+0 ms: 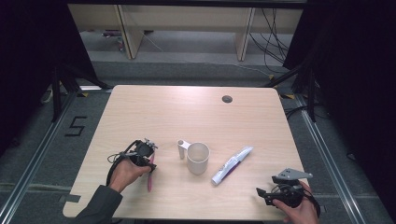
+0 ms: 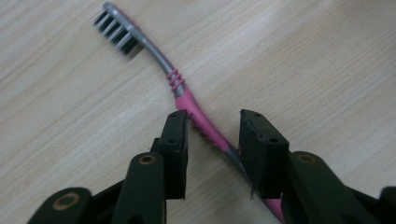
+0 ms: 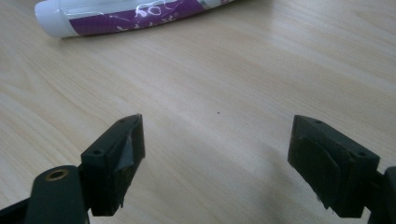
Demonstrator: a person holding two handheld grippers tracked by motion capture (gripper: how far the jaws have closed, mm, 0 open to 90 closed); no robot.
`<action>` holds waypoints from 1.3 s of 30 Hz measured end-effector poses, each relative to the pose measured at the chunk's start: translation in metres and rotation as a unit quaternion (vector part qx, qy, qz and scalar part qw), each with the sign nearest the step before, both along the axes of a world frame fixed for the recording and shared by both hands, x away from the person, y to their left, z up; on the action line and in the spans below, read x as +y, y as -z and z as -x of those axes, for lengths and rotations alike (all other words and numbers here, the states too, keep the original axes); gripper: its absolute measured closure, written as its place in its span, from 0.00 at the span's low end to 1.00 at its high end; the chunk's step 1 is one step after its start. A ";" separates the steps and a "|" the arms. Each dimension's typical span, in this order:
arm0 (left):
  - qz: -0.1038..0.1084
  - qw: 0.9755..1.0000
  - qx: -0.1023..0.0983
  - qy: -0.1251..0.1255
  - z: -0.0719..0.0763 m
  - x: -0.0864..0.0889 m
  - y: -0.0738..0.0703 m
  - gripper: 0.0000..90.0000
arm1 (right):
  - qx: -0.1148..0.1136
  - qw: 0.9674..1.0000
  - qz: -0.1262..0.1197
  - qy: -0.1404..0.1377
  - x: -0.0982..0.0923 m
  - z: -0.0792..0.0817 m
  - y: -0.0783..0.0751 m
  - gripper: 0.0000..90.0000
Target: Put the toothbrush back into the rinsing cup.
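Note:
A pink and grey toothbrush (image 1: 150, 179) (image 2: 187, 100) with dark bristles lies flat on the wooden table (image 1: 187, 112) at the front left. My left gripper (image 1: 149, 164) (image 2: 212, 135) points down over it. Its jaws straddle the pink handle with a narrow gap, and the handle crosses that gap at a slant; I cannot tell whether the pads touch it. At the front right corner my right gripper (image 1: 259, 192) (image 3: 217, 135) rests low over bare wood with its jaws wide apart and nothing between them. A white and purple toothpaste tube (image 1: 232, 164) (image 3: 126, 14) lies ahead of it.
A white mug (image 1: 198, 157) stands upright near the table's middle, its handle (image 1: 181, 148) turned to the left, between the toothbrush and the tube. A small round cable hole (image 1: 227, 99) sits near the far edge. Dark curtains flank the table.

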State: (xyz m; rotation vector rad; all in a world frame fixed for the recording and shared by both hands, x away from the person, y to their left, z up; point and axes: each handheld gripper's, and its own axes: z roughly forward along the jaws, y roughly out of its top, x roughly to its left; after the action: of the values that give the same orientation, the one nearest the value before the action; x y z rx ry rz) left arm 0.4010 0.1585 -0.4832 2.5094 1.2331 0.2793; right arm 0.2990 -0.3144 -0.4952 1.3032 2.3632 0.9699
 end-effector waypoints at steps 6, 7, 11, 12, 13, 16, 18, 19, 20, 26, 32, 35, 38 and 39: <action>-0.012 1.000 0.024 0.014 -0.005 -0.001 -0.001 0.78 | 0.003 1.000 -0.002 0.003 0.001 0.000 -0.001 0.22; -0.017 0.999 0.029 0.017 -0.006 -0.002 -0.001 0.80 | 0.012 1.000 -0.005 0.012 0.002 0.002 -0.001 0.22; -0.027 0.999 0.042 0.022 -0.008 -0.004 -0.001 0.82 | 0.013 1.000 -0.007 0.011 0.003 0.002 -0.001 0.22; -0.031 0.998 0.047 0.024 -0.009 -0.004 -0.001 0.83 | 0.013 1.000 -0.007 0.011 0.003 0.002 -0.001 0.22; -0.035 0.998 0.049 0.029 -0.010 -0.005 -0.001 0.85 | 0.016 1.000 -0.006 0.011 0.003 0.002 -0.001 0.22; -0.039 0.997 0.054 0.032 -0.011 -0.006 -0.002 0.88 | 0.015 1.000 -0.007 0.009 0.003 0.002 -0.001 0.22; -0.045 0.997 0.060 0.036 -0.013 -0.007 -0.002 0.89 | 0.015 1.000 -0.006 0.008 0.003 0.002 0.000 0.23; -0.047 0.996 0.062 0.037 -0.014 -0.007 -0.002 0.90 | 0.015 1.000 -0.006 0.007 0.003 0.002 0.000 0.23; -0.052 0.996 0.063 0.036 -0.015 -0.008 -0.002 0.90 | 0.015 1.000 -0.006 0.007 0.003 0.002 0.000 0.23; -0.072 0.993 0.082 0.049 -0.020 -0.011 -0.003 0.91 | 0.006 1.000 -0.002 0.002 0.003 0.001 0.001 0.23; -0.087 0.990 0.098 0.045 -0.022 -0.018 -0.003 0.91 | 0.009 1.000 -0.002 0.001 0.003 0.001 0.001 0.23; -0.094 0.990 0.097 0.051 -0.022 -0.019 -0.003 0.91 | 0.010 1.000 -0.002 0.001 0.003 0.001 0.001 0.23; -0.098 0.989 0.101 0.052 -0.023 -0.021 -0.003 0.91 | 0.011 1.000 0.001 -0.004 0.003 0.001 0.001 0.23; -0.101 0.988 0.100 0.056 -0.023 -0.021 -0.003 0.91 | 0.014 1.000 -0.003 -0.001 0.003 0.002 0.000 0.23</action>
State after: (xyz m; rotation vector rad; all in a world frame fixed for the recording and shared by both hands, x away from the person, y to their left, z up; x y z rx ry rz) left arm 0.4239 0.1376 -0.4801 2.8299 1.1812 0.1326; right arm 0.2974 -0.3110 -0.4952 1.3242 2.3845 0.9661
